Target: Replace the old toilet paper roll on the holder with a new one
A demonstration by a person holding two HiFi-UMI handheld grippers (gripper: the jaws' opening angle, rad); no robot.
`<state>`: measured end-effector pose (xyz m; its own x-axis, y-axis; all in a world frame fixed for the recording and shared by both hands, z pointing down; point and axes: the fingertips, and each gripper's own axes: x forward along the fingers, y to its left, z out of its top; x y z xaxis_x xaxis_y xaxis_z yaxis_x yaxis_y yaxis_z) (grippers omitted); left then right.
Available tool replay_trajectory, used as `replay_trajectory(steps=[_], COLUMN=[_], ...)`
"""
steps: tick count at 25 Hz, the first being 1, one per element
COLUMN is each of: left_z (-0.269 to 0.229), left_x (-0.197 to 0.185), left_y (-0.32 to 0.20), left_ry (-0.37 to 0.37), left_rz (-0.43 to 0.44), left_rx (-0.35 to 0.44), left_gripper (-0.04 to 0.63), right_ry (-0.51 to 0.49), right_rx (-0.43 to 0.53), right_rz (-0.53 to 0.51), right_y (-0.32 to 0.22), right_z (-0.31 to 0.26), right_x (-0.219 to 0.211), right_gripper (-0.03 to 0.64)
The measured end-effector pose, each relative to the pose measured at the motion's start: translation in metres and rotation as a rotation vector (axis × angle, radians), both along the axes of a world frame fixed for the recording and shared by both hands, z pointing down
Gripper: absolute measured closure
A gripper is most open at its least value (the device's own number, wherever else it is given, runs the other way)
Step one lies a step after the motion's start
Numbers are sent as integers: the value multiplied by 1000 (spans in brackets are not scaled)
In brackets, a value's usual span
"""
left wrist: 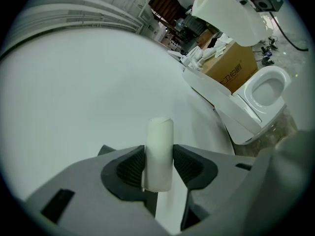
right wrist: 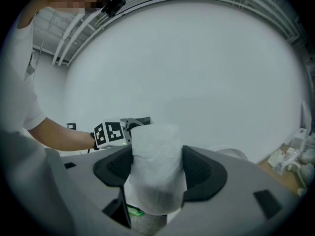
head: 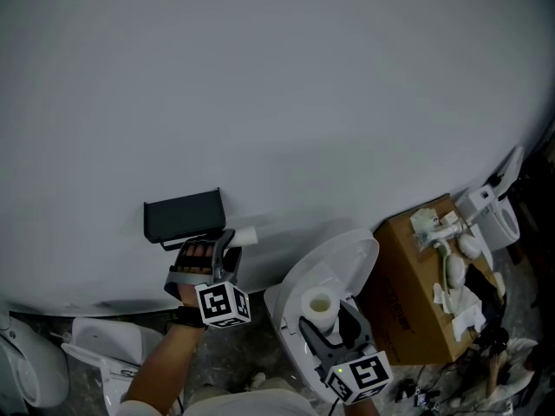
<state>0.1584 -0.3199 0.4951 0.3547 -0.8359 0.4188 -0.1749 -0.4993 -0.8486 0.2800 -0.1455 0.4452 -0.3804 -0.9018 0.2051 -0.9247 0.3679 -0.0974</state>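
The black holder hangs on the white wall; in the right gripper view the holder peeks out behind the left gripper's marker cube. My left gripper sits just below and right of it, shut on the old roll, a thin white tube. That old roll stands upright between the pads of the left gripper. My right gripper hovers over the toilet, shut on the new toilet paper roll. The fat new roll fills the right gripper.
A white toilet with raised lid stands below the right gripper; its bowl is open. A cardboard box with white parts on top lies to the right. More white ceramic pieces lie at lower left.
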Motion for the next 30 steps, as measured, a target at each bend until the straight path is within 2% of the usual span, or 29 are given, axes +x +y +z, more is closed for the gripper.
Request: replay_trajectory(steps=[9,14,19,24,30], left_z=[-20,-28,-31,-34,-31], left_x=[38,38,5,-41,-108], left_y=[22,36,48,60,76], left_ry=[35,49,66,79,96], left_rz=[145,183,150,82,-27], left_rx=[41,59,60,64,51], left_gripper=[414,414,414,414,414], right_ry=[8,21,35,49,123], right_rx=[-1,1,9,28,42], right_rz=[14,20,9,-30,-82], right_y=[-2,0,-3,-9,-20], right_z=[-3,-6,-10,-15,-13], right_x=[-5,-10,-21,-45,-77], right_gripper=[314,314,314,314,314])
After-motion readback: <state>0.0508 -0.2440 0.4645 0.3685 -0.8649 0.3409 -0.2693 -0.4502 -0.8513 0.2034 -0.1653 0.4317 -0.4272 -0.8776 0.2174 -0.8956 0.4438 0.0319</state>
